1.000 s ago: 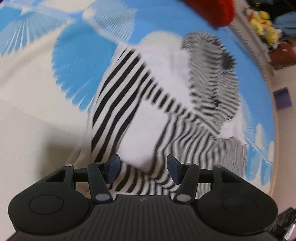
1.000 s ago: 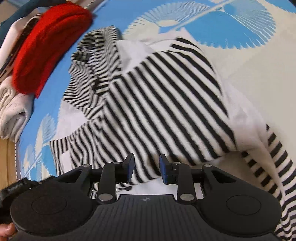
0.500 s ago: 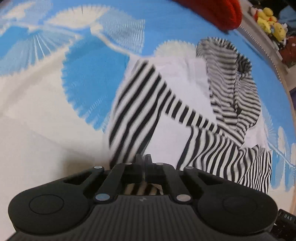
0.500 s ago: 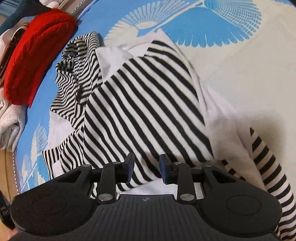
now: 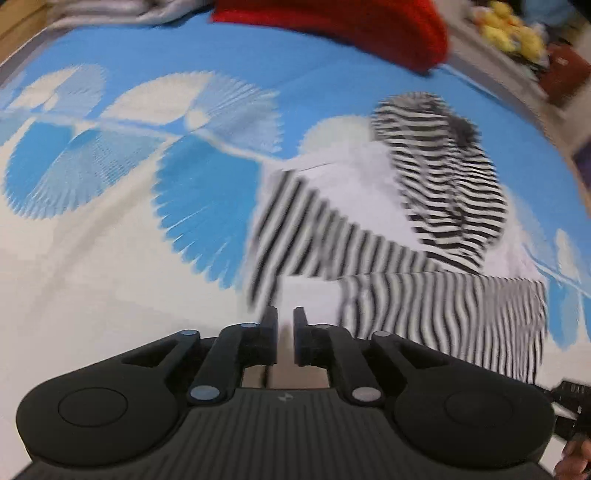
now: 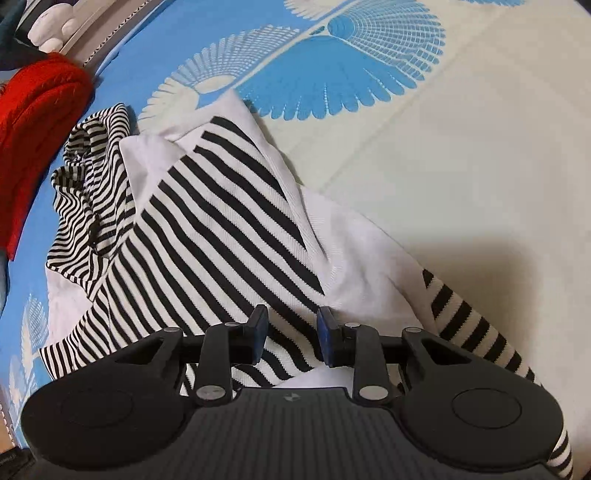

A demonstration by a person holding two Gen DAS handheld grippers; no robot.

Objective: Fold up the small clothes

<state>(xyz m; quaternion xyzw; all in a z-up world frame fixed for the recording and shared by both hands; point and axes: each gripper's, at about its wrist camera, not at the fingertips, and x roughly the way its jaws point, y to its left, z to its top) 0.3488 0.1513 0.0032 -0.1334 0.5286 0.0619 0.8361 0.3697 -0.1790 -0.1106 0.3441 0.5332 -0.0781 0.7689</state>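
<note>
A black-and-white striped garment [image 6: 207,236] is seen lying rumpled on a blue and cream patterned cover [image 6: 461,155]. In the right wrist view it is shown sharply: a broad-striped panel is laid over white fabric, a narrow-striped part is bunched at the far left, and a striped sleeve [image 6: 476,325] trails to the right past the tool body. In the left wrist view the same garment [image 5: 424,221] is blurred by motion, and yellow toys [image 5: 513,29] past the cover's far edge are shown only there. A red knitted item [image 5: 362,22] is seen in both views. The left gripper [image 5: 285,328] is held low over cream cover beside the garment's edge, its jaws parted by a narrow gap with nothing between them. The right gripper [image 6: 290,338] is held directly above the striped panel, its jaws spread wider and empty.
</note>
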